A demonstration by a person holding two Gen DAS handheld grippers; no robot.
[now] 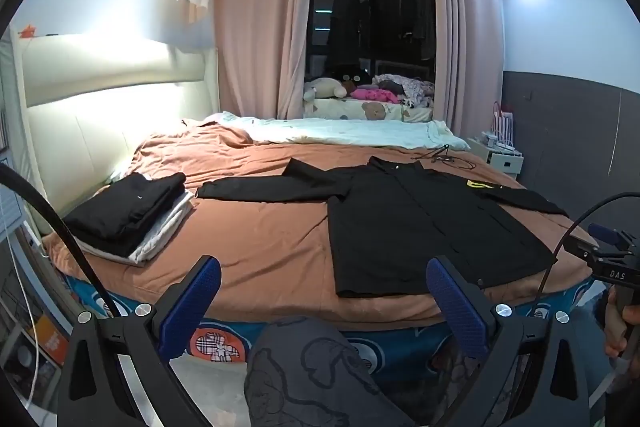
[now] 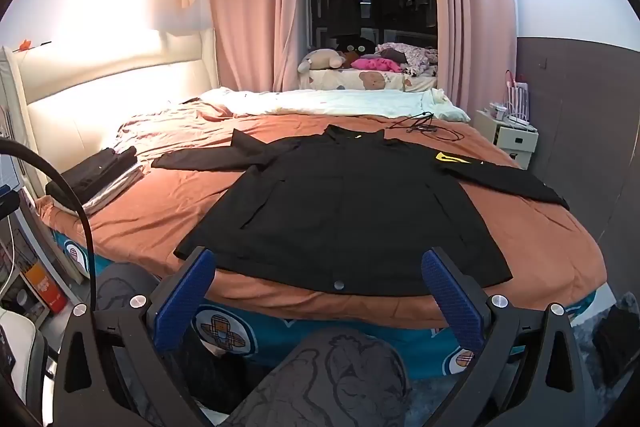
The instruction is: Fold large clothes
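A black jacket [image 2: 352, 203] lies flat on the bed [image 2: 552, 239], front up, collar toward the far side, hem along the near edge. Long axis of the body runs near-to-far; both sleeves are spread out sideways, one toward the left edge, the other, w/ a yellow patch [image 2: 450, 157], toward the right edge. A stack of folded clothes [image 1: 128, 215] sits near the left edge by the headboard, well apart from the jacket.

Right gripper [image 2: 320, 303] hovers just off the near edge, pointed straight at the hem, roughly centred on the jacket. Its jaws are spread wide w/ nothing between them. Left gripper [image 1: 324, 303] is also off the near edge but further left: the jacket lies ahead and to its right, only the hem's left corner near its right finger. Also wide apart, empty. In the left view the right gripper's body shows at the right edge, held in the person's hand [image 1: 618, 327].

Judgement: nothing is folded on this garment yet. The right gripper is nearer the hem and body; the left gripper is better placed for the left sleeve. Both sit level, aimed forward over the bed, at about hem height, not touching cloth.
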